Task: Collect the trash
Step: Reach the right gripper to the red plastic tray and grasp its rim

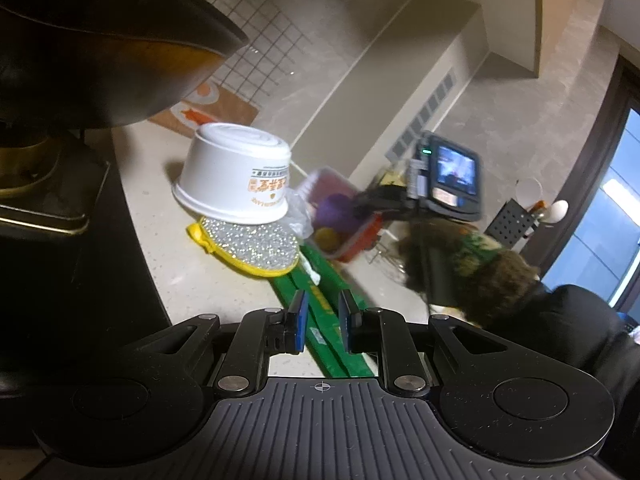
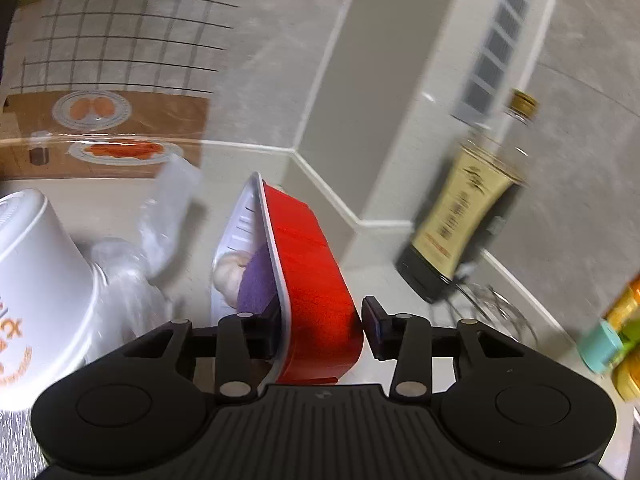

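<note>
In the right wrist view my right gripper [image 2: 322,326] is shut on the rim and wall of a red plastic tray [image 2: 312,280], tilted on its side, with a purple lump and a garlic bulb [image 2: 228,270] inside. The same tray [image 1: 344,216] shows in the left wrist view, held by the right gripper [image 1: 372,204]. My left gripper [image 1: 324,320] is open, its fingers astride green wrappers [image 1: 324,308] on the counter. An upturned white instant-noodle cup [image 1: 240,172] rests on a glittery yellow-rimmed pad [image 1: 252,244]. Crumpled clear plastic [image 2: 132,280] lies between cup and tray.
A dark pan [image 1: 100,40] on a stove fills the left of the left wrist view. A brown oil bottle [image 2: 468,208] stands right of the tray, with a wire rack [image 2: 492,308] and colourful containers [image 2: 620,332] further right. A tiled wall and low ledge bound the counter.
</note>
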`<state>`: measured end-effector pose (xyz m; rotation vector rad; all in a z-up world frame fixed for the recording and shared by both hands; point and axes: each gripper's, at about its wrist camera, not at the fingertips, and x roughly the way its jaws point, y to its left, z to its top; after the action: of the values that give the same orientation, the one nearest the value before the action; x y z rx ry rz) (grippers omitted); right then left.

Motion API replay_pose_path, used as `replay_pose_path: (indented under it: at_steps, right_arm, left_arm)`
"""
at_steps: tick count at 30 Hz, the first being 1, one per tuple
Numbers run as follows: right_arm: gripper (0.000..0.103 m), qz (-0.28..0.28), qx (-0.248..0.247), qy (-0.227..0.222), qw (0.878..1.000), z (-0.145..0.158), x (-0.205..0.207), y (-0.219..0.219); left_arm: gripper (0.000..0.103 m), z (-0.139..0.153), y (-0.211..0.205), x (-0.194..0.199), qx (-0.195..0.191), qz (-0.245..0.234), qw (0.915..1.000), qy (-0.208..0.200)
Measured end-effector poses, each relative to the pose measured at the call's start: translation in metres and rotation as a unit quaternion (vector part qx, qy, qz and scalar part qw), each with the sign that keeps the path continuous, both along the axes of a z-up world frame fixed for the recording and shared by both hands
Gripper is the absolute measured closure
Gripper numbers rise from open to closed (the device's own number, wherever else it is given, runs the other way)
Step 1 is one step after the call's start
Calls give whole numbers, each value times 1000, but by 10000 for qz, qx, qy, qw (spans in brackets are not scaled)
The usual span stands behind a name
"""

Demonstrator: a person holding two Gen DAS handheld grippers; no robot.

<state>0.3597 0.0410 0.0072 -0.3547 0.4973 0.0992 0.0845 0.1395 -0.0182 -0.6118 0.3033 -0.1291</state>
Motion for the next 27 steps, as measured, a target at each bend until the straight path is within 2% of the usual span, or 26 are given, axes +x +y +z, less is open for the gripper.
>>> replay_pose_path:
  at_steps: [1,3,6,10,11,12,14,16,20,23,25,27]
  right_arm:
    - [65,-79,-84,-67,9999,2,-3,-5]
    - [81,-252,-261,-212,9991,6,-11,-13]
    - [81,-275,-215,-266,9990,14,-21,-20]
    - [86,326,-221,-263,9989,16,-52,-7]
    - [94,616,-274,-265,9974,15,-64,1]
    - [96,833,-342,-297,9955,13,-75,8]
    - [97,1166,-589,-484,9902,11,-96,22]
    - [97,1249,-577,-482,9893,13,-102,27]
    - [97,1064,-441,-598,9915,21,-99,16]
    - [97,928,-206,-398,9947,22,-97,-4]
    - [90,916,30,-164,9957,19,-93,-21]
    - [56,846,252,-96,9960,16,-91,-35]
  left_arm:
    - [84,0,1,0,-37,16,10000,12]
    - [84,-1,3,-2,-99,55,9999,1]
    - [84,0,1,-3,-65,43,10000,-31]
    - [84,0,0,-3,-17,39,10000,-43]
    - [84,0,0,-4,-19,39,10000,-36]
    - [84,0,0,-4,-23,37,10000,-29]
    - [84,0,0,-4,-16,42,10000,-17]
    - [84,0,0,-4,4,41,10000,-10]
    - [84,1,0,-3,20,55,10000,38]
    - [84,3,0,2,2,31,9998,221]
    - [84,8,0,5,-22,49,9996,270]
    - [84,13,-2,5,42,72,9999,137]
